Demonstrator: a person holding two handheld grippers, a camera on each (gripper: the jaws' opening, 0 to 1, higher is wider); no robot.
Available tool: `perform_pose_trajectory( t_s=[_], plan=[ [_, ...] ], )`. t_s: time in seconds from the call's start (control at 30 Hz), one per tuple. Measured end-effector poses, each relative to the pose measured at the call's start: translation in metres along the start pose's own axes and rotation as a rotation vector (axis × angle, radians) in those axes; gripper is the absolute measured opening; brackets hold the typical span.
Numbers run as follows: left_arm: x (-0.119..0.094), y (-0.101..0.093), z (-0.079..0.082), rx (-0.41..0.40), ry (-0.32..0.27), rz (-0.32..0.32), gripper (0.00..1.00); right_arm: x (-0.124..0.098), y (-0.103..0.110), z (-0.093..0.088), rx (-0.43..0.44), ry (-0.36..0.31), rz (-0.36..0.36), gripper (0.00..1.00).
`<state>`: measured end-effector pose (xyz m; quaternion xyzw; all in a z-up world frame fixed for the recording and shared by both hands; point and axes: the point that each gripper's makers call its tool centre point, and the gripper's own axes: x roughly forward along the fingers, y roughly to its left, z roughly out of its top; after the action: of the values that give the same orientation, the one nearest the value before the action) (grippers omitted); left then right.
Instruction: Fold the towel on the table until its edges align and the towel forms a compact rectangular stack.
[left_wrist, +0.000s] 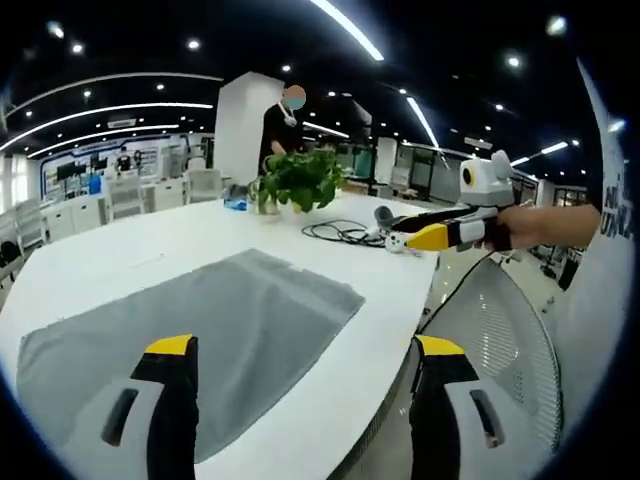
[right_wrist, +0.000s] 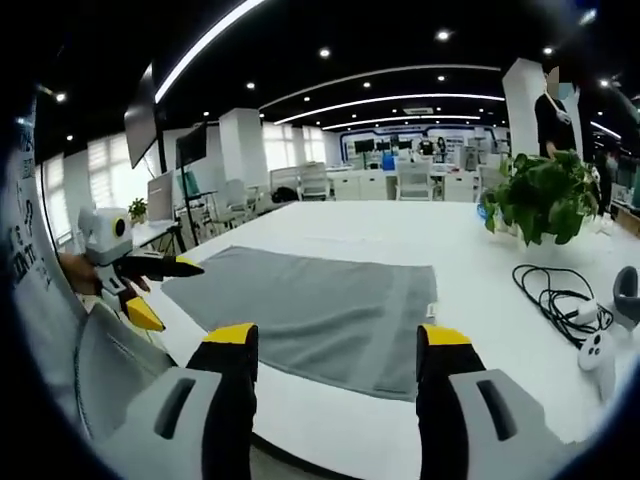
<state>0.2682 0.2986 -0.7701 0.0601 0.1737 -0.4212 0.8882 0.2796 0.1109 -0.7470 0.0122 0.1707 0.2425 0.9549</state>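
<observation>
Grey towel: one towel (left_wrist: 195, 345), spread flat and unfolded on the white table (left_wrist: 140, 250), and in the left gripper view it runs from the near edge up toward the middle.
Left gripper: the left gripper (left_wrist: 305, 345) hangs low over the near table edge, fingers wide apart, gripping nothing; one yellow-tipped finger sits over the towel, the other off the table's side.
Left view extras: a mesh chair back (left_wrist: 500, 340) sits at lower right, and a hand (left_wrist: 545, 225) holds the right gripper (left_wrist: 425, 235) out over the far table edge; its fingers look close together from here.
Right view, left side: the left gripper (right_wrist: 150, 290) comes in by the towel's (right_wrist: 315, 315) left end, its two fingers splayed, one pointing over the cloth, one angled down.
Right gripper: the right gripper (right_wrist: 340, 335) hovers near the towel's front edge, fingers apart, nothing between them.
Right view extras: a white label (right_wrist: 431, 311) on the towel's right edge, and a white controller (right_wrist: 597, 352) beside the cable (right_wrist: 555, 290).
Count: one towel, two grippers, one potted plant (right_wrist: 545, 195), one black cable coil (left_wrist: 340, 232), one person standing behind the plant.
</observation>
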Motion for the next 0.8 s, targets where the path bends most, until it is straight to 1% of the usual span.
perform_pose_trajectory(
  t_s=[0.03, 0.07, 0.1, 0.13, 0.2, 0.3, 0.4, 0.47, 0.57, 0.63, 0.8],
  plan=[
    [0.006, -0.004, 0.002, 0.022, 0.006, -0.021, 0.90, 0.000, -0.004, 0.002, 0.000, 0.003, -0.005, 0.64],
    [0.009, -0.007, 0.001, 0.036, 0.016, -0.035, 0.90, 0.000, -0.006, 0.001, -0.043, 0.023, -0.005, 0.64],
    [0.014, -0.011, 0.001, 0.055, 0.035, -0.054, 0.90, 0.000, -0.009, 0.002, -0.058, 0.023, -0.007, 0.64],
    [0.017, -0.014, 0.002, 0.067, 0.046, -0.063, 0.90, 0.001, -0.010, 0.003, -0.050, 0.018, -0.007, 0.64],
    [0.023, -0.020, 0.009, 0.082, 0.034, -0.079, 0.90, 0.001, -0.014, 0.006, -0.035, 0.013, -0.006, 0.63],
    [0.035, -0.030, 0.020, 0.099, 0.015, -0.102, 0.89, 0.004, -0.021, 0.010, -0.054, 0.015, -0.013, 0.62],
    [0.047, -0.036, 0.024, 0.096, 0.012, -0.120, 0.89, 0.006, -0.031, 0.013, -0.054, 0.019, -0.020, 0.60],
    [0.054, -0.039, 0.025, 0.099, 0.021, -0.127, 0.89, 0.008, -0.036, 0.015, -0.058, 0.024, -0.017, 0.59],
    [0.064, -0.043, 0.029, 0.122, 0.018, -0.133, 0.89, 0.010, -0.045, 0.019, -0.080, 0.026, -0.009, 0.60],
    [0.070, -0.045, 0.031, 0.121, 0.018, -0.134, 0.89, 0.012, -0.051, 0.021, -0.088, 0.037, -0.008, 0.59],
    [0.086, -0.047, 0.033, 0.122, 0.022, -0.125, 0.89, 0.019, -0.063, 0.024, -0.073, 0.039, 0.003, 0.58]
  ],
)
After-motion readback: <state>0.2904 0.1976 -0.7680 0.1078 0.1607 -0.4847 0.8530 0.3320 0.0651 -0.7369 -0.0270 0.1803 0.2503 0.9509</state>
